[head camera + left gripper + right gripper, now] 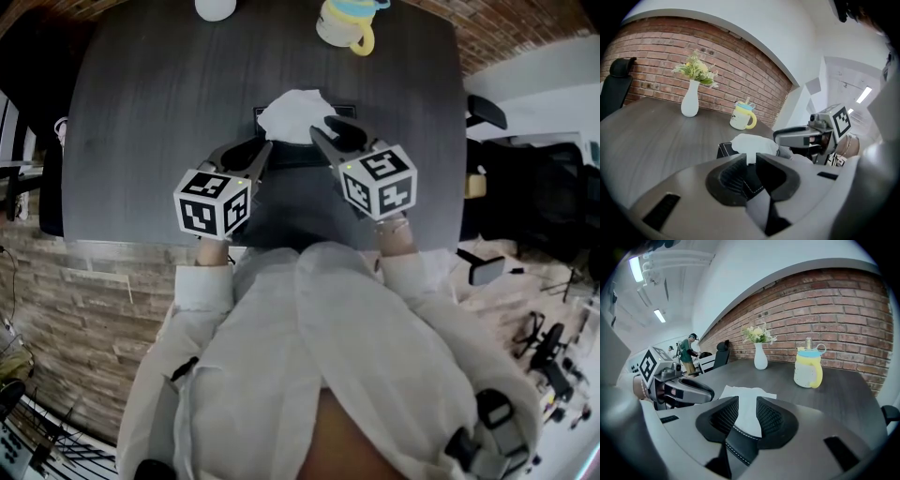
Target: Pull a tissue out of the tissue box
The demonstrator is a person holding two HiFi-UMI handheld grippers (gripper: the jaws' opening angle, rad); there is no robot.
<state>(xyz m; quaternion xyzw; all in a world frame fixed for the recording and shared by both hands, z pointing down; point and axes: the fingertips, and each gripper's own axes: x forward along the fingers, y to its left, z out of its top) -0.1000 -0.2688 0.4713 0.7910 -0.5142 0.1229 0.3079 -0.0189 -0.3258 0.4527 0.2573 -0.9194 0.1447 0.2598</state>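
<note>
A black stitched tissue box (292, 156) sits mid-table with a white tissue (295, 113) fluffed up out of its top. My left gripper (259, 152) reaches over the box's left end and my right gripper (323, 127) over its right end, beside the tissue. In the left gripper view the jaws (751, 159) stand slightly apart; the tissue (754, 143) and box (724, 150) lie just past them. The right gripper (743, 401) also has a narrow gap, and through it the tissue (746, 393) shows. Neither gripper visibly pinches anything.
A white vase (690, 101) with flowers and a yellow lidded cup (742, 119) stand at the table's far side by the brick wall. Black chairs (487, 112) stand to the right of the dark table (141, 122). A person (687, 355) stands far off.
</note>
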